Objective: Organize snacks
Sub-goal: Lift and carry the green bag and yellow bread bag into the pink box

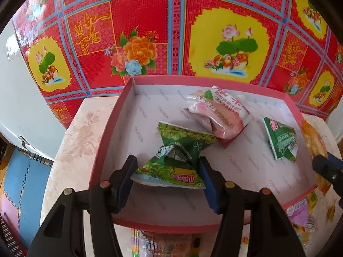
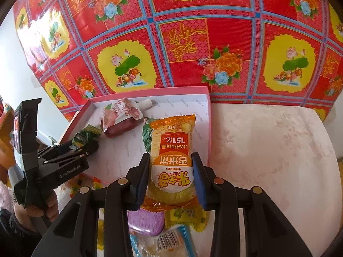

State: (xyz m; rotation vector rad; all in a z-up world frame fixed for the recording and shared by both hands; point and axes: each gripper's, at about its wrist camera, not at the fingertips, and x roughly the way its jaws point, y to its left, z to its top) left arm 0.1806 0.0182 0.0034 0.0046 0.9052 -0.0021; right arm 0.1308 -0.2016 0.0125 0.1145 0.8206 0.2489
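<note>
A pink shallow box (image 1: 107,141) sits on the pale table; it also shows in the right wrist view (image 2: 205,115). My left gripper (image 1: 167,171) is shut on a green snack packet (image 1: 178,154) and holds it inside the box near its front edge. A pink pouch (image 1: 218,115) and a second green packet (image 1: 283,141) lie in the box. My right gripper (image 2: 171,171) is shut on an orange rice cracker packet (image 2: 171,150), held over the box's right front part. The left gripper (image 2: 85,147) shows at the left of the right wrist view.
More wrapped snacks lie on the table in front of the box: a purple packet (image 2: 145,220), a yellow packet (image 2: 186,216) and a clear barcoded one (image 2: 167,239). The marbled table top (image 2: 268,150) extends to the right. A red floral cloth (image 1: 171,32) hangs behind.
</note>
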